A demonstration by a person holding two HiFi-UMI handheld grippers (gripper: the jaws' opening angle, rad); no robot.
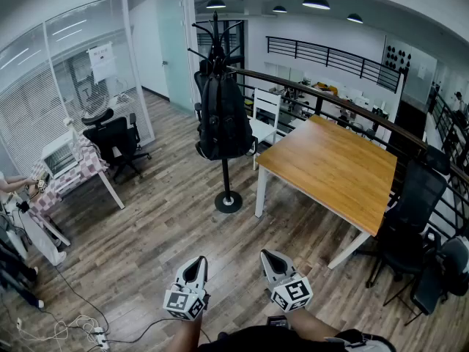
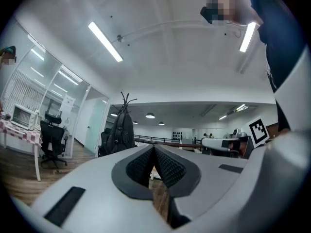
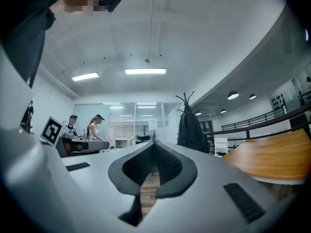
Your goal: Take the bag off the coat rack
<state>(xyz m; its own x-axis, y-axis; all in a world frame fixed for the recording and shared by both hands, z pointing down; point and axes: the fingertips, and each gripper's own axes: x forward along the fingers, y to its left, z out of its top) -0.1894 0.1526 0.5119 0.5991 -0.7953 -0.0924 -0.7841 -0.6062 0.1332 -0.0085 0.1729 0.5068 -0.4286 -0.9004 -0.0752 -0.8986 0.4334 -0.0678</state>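
A black backpack (image 1: 223,116) hangs on a black coat rack (image 1: 227,189) standing on the wood floor beside a wooden table; it also shows far off in the left gripper view as the backpack (image 2: 120,132) and in the right gripper view as the backpack (image 3: 191,130). My left gripper (image 1: 195,264) and right gripper (image 1: 270,257) are held low at the bottom of the head view, well short of the rack. Both are shut with nothing between their pads, as the left gripper (image 2: 153,152) and right gripper (image 3: 154,147) views show.
A wooden table (image 1: 333,167) with white legs stands right of the rack, a white chair (image 1: 264,119) behind it. Black office chairs (image 1: 410,226) sit at right. A checked-cloth table (image 1: 69,174) with a microwave, and another black chair (image 1: 113,138), are at left. Cables (image 1: 66,325) lie on the floor.
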